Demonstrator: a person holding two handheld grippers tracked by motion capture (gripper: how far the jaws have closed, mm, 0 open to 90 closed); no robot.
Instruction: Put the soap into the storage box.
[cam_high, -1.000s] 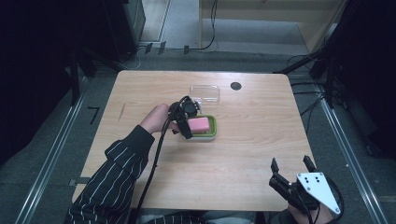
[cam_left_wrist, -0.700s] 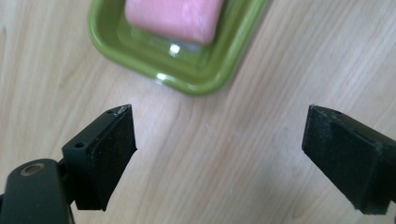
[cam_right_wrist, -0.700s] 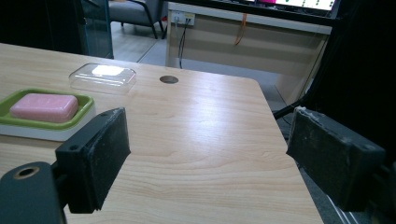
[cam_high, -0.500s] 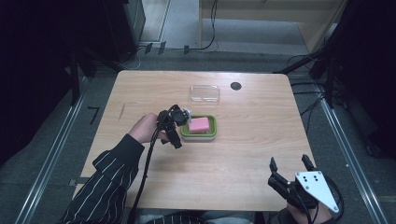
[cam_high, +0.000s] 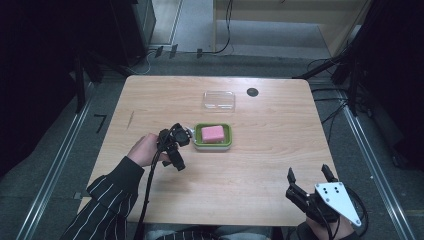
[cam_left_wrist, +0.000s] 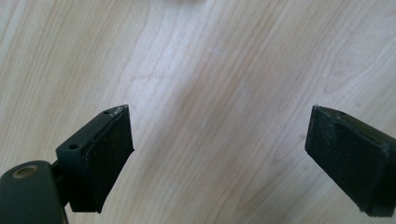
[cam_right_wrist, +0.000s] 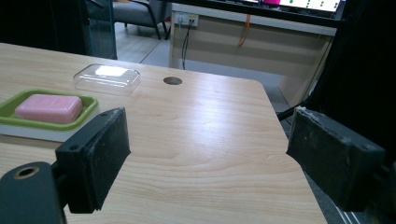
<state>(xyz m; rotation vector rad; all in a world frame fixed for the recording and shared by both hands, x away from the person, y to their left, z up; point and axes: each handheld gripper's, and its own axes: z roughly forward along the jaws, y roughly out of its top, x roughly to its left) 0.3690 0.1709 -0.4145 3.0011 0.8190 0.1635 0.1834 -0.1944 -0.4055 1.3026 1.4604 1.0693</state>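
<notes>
We hold our left hand-held gripper (cam_high: 172, 150) wide and empty just left of the green tray (cam_high: 226, 142) bearing the pink soap (cam_high: 213, 133), long axis left-right on the tabletop (cam_high: 250, 165), our right hand-held gripper (cam_high: 307, 182) wide, farther off.

A pink soap bar (cam_high: 213, 133) lies in a green dish (cam_high: 228, 135) with a white base; the lid (cam_high: 219, 100) is clear, the table (cam_high: 260, 165) pale wood grain, the sleeve (cam_high: 107, 200) black with thin white stripes, both grippers' jaws black
</notes>
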